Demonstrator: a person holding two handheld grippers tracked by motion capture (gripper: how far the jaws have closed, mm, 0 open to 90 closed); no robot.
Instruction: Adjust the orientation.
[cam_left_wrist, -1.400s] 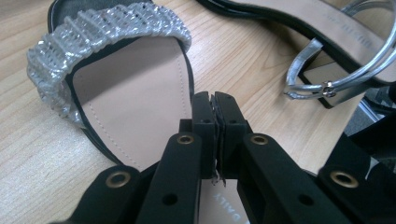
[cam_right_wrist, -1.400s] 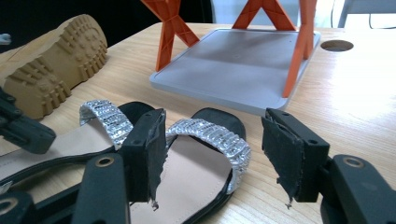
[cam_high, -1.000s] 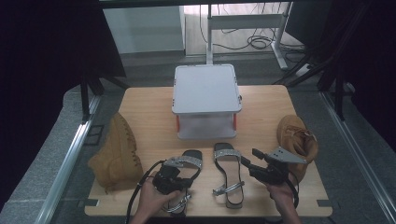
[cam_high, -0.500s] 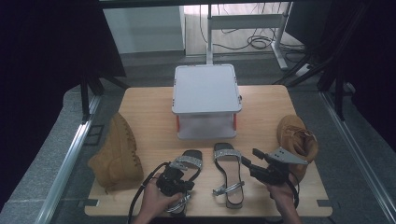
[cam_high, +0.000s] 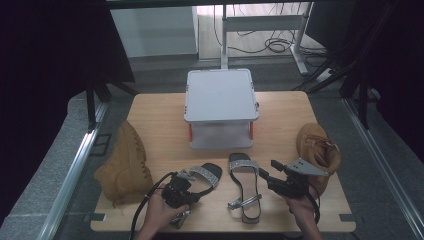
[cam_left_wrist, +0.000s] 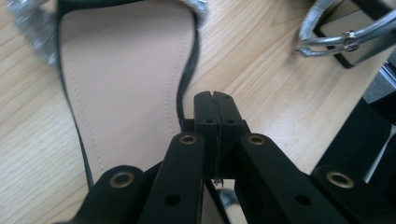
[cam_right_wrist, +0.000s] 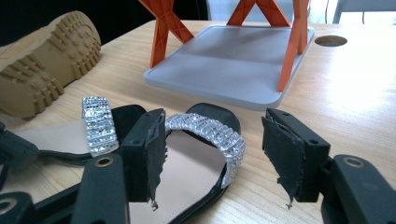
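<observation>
Seemingly no legible writing on either sandal (cam_high: 202, 176).

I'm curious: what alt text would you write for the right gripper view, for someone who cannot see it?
The right tool, its two black pads apart, points at a black sandal with a glittery silver strap lying on a wooden table. A second sandal lies to the left, a tan boot's sole shows beyond it, and a grey stand with orange legs stands behind.
</observation>
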